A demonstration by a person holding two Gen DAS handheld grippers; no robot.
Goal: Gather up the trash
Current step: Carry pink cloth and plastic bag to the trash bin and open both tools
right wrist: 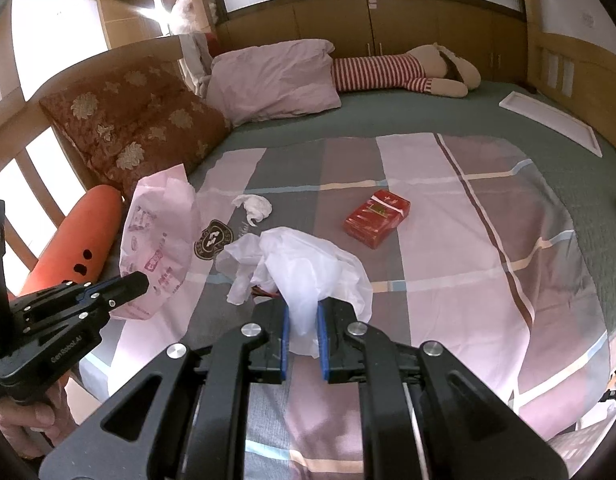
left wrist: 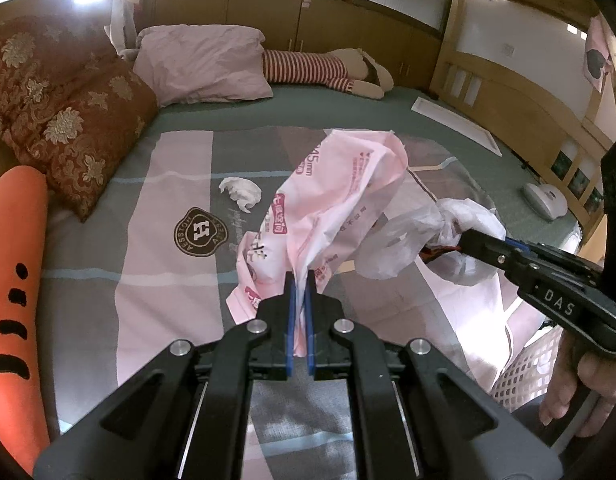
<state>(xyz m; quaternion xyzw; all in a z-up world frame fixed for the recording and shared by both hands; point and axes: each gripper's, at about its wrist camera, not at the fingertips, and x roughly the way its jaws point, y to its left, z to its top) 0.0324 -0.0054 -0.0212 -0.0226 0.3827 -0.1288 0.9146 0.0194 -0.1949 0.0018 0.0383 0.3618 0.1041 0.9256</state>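
My left gripper (left wrist: 300, 284) is shut on a pink printed plastic bag (left wrist: 332, 196) and holds it up above the bed; the bag also shows in the right wrist view (right wrist: 156, 240). My right gripper (right wrist: 302, 312) is shut on a white plastic bag (right wrist: 304, 268) with something red inside; it shows beside the pink bag in the left wrist view (left wrist: 440, 236). A crumpled white tissue (right wrist: 254, 205) lies on the patchwork quilt (right wrist: 448, 240), also seen in the left wrist view (left wrist: 241, 192). A red packet (right wrist: 377, 218) lies on the quilt further right.
A brown floral cushion (right wrist: 136, 124), a pink pillow (right wrist: 276, 78) and a striped soft toy (right wrist: 400, 68) lie at the head of the bed. An orange carrot-shaped cushion (left wrist: 12, 276) lies on the left. A white flat box (right wrist: 552, 120) and a white perforated basket (left wrist: 524, 372) are on the right.
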